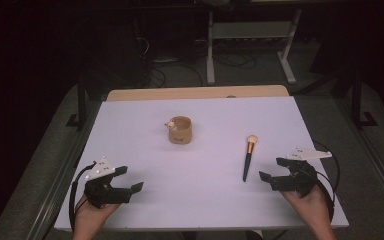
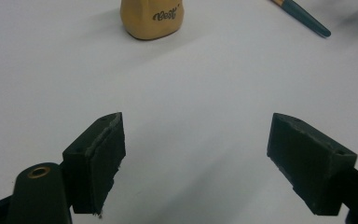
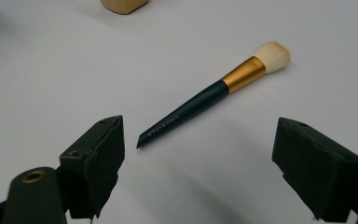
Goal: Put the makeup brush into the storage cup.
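A tan cup with dark lettering stands upright near the middle of the white table; its base shows at the top of the left gripper view. A makeup brush with a dark handle, gold ferrule and pale bristles lies flat to the cup's right, bristles pointing away from me. My left gripper rests open at the near left, with nothing between its jaws. My right gripper stands open at the near right, a short way from the brush handle's tip, with bare table between its jaws.
A wooden strip runs along the table's far edge. Beyond it are a white desk frame and cables on a dark floor. A small pale figure sits on the cup's left rim.
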`<state>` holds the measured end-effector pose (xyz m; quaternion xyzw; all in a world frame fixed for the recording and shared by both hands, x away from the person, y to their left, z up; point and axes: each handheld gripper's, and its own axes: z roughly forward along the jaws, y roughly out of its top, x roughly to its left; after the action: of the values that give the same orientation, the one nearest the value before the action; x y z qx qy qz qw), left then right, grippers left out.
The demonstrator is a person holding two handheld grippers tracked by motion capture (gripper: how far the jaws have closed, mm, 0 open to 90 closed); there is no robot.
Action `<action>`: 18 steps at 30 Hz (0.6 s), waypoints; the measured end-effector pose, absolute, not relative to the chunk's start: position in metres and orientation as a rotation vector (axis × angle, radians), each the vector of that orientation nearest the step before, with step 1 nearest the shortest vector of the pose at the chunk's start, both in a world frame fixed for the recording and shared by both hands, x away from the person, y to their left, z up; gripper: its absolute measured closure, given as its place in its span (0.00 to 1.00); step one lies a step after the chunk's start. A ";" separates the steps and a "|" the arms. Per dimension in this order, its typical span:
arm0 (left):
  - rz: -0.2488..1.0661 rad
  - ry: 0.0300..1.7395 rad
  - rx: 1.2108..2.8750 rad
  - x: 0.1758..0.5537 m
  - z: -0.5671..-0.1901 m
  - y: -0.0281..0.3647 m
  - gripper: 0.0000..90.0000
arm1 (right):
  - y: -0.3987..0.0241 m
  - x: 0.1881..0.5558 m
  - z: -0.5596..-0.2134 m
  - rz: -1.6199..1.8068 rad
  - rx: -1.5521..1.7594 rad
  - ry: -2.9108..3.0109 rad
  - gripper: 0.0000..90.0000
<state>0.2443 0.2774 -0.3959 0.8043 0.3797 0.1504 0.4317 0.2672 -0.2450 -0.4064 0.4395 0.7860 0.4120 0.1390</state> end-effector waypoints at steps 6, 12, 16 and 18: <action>0.370 0.946 2.013 0.245 -0.397 0.277 0.21 | -0.244 0.268 -0.407 1.177 1.283 2.285 0.18; 0.368 0.931 2.025 0.247 -0.398 0.274 0.21 | -0.243 0.269 -0.405 1.165 1.285 2.285 0.19; 0.368 0.938 2.015 0.246 -0.397 0.275 0.21 | -0.243 0.270 -0.401 1.166 1.293 2.277 0.20; 0.364 0.932 2.008 0.246 -0.396 0.277 0.21 | -0.243 0.271 -0.401 1.168 1.279 2.280 0.20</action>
<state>0.2460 0.2765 -0.3964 0.8064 0.3742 0.1461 0.4340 0.2710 -0.2425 -0.4014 0.4423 0.7887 0.4039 0.1387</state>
